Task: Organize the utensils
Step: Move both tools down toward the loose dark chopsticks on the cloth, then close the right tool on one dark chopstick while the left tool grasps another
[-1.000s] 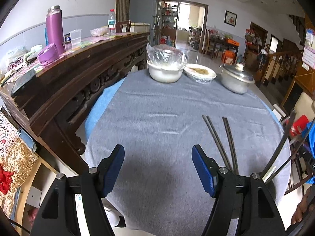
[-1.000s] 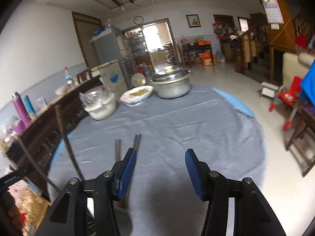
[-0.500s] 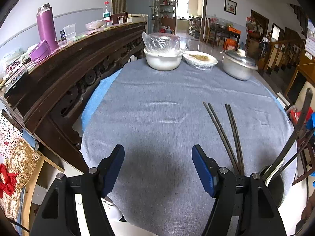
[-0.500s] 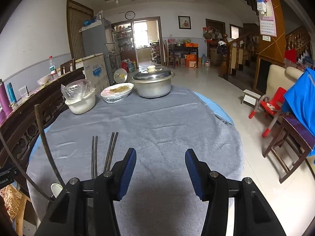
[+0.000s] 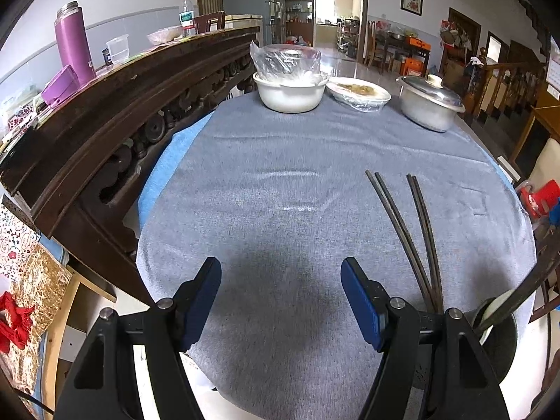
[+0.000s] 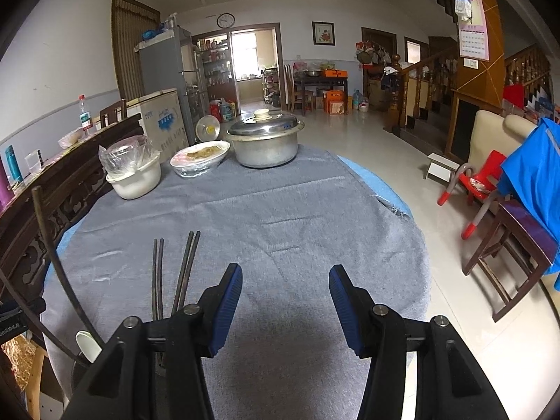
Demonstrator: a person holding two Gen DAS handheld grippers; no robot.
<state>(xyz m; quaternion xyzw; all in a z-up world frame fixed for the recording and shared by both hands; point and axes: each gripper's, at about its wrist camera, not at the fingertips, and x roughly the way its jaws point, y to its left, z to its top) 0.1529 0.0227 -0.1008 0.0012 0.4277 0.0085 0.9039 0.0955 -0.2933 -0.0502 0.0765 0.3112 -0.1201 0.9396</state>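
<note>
Both grippers, left point(image 5: 281, 297) and right point(image 6: 285, 301), hang wide open over the near edge of the table point(image 5: 280, 192) with nothing in them. Two pairs of chopsticks point(image 5: 407, 234) lie flat on the cloth near that edge, between the two grippers. A bowl point(image 5: 290, 94), plate point(image 5: 360, 92) and pot point(image 5: 428, 105) sit along the far edge.

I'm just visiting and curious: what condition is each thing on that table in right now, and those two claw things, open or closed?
Left gripper: open, empty.
Right gripper: open, empty.
Chopsticks: two pairs flat on the grey cloth, fanned apart.
Metal pot: lid on.
White bowl: covered with plastic.
Plate of food: wrapped in film.
Dark holder: upright, utensils inside.
</note>
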